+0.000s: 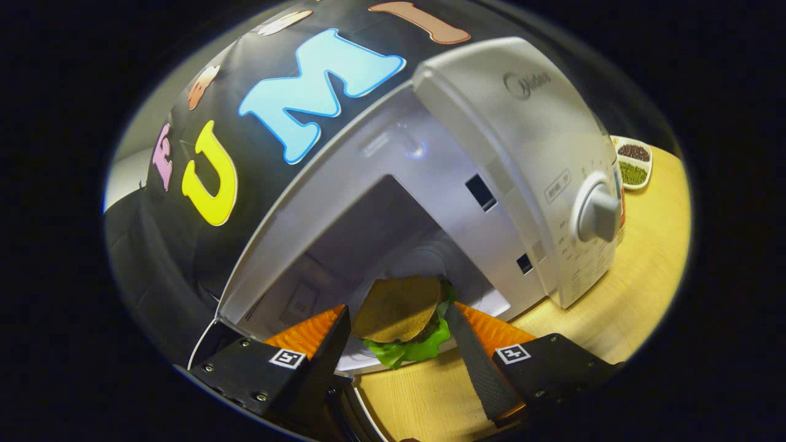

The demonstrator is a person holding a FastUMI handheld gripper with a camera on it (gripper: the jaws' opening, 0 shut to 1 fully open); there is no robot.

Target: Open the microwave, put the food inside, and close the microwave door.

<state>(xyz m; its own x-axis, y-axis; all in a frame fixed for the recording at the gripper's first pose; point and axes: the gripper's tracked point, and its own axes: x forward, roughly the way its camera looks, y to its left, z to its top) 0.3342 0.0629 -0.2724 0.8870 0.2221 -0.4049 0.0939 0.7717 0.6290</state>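
Carrying the toy burger over the sill of the open microwave, the gripper has both fingers pressed on its sides, the jaws narrowed to the burger's width. The burger sits just inside the mouth of the cavity, above the front lip, with the round turntable beyond it. To do this step well, I judge it should travel deeper and level until it is over the turntable's middle, then be lowered before the jaws part, so it does not tip off the lip. Its bun top looks matte and slightly grainy, the lettuce frill glossy like moulded plastic. The cavity walls are smooth pale metal. A round knob stands out from the control panel. The wooden desk carries a small dish of beans near its far edge.
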